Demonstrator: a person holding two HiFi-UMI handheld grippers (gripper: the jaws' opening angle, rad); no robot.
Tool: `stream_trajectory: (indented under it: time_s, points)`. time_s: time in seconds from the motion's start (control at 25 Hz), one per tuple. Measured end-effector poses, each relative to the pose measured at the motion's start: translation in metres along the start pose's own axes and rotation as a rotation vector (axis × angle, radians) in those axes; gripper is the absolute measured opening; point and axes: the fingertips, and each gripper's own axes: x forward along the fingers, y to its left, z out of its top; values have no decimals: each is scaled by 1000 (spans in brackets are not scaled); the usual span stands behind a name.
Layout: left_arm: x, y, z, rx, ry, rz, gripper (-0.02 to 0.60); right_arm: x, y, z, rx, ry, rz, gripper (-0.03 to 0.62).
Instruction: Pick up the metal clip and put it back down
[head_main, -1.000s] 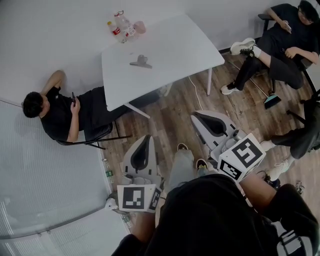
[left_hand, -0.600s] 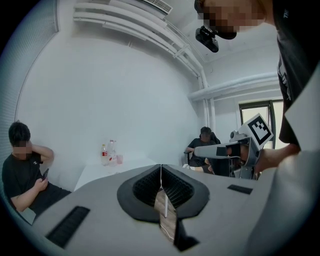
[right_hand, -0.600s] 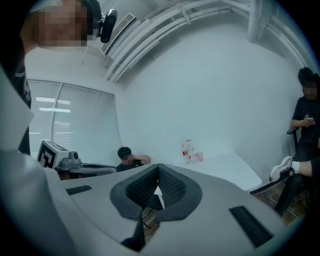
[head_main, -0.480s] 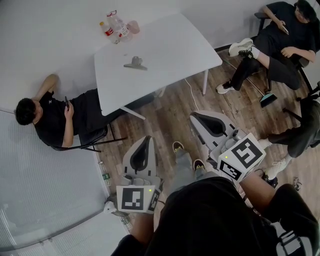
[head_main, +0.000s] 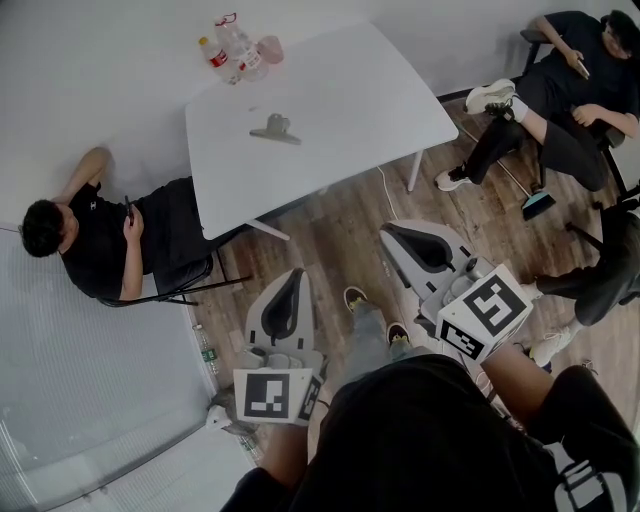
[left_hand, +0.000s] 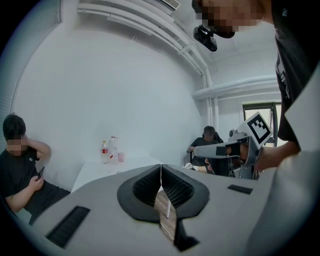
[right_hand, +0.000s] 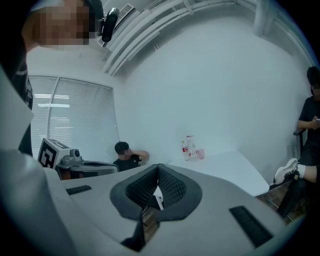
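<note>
**Long reach ahead, jaws together**

The metal clip (head_main: 275, 127) lies on the white desk (head_main: 350, 95), upper centre of the head view, well apart from the left gripper (head_main: 290, 285) and right gripper (head_main: 400, 235). Both are closed on nothing. Reaching in unopened would probably shove the clip across the smooth top.

office/mtg rm | white table (head_main: 330, 120) | blinds (right_hand: 75, 115) | seated ppl

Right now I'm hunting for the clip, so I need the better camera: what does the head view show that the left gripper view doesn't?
Head view only: the metal clip, lying flat and clearly outlined. Left gripper view only: ceiling pipes and the head camera. Both: the white table, the bottles at its far corner, and the right tongs.
</note>
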Motion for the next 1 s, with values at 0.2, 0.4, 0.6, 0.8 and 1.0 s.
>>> stream_trajectory:
  time_s: [0.2, 0.4, 0.6, 0.8, 1.0]
  points:
    - [24, 29, 4, -10, -3, 0, 23, 36, -11, 4, -7, 14, 5, 18]
    - [41, 62, 12, -17, -12, -4, 23, 70, -17, 13, -15, 19, -3, 18]
    - [54, 88, 21, -26, -28, -3, 23, 97, -20, 23, -26, 24, -7, 18]
    - [64, 117, 29, -38, -47, -8, 23, 128, -19, 32, -48, 31, -6, 18]
    - [72, 142, 35, -38, -61, -19, 23, 158, -16, 36, -75, 53, 7, 18]
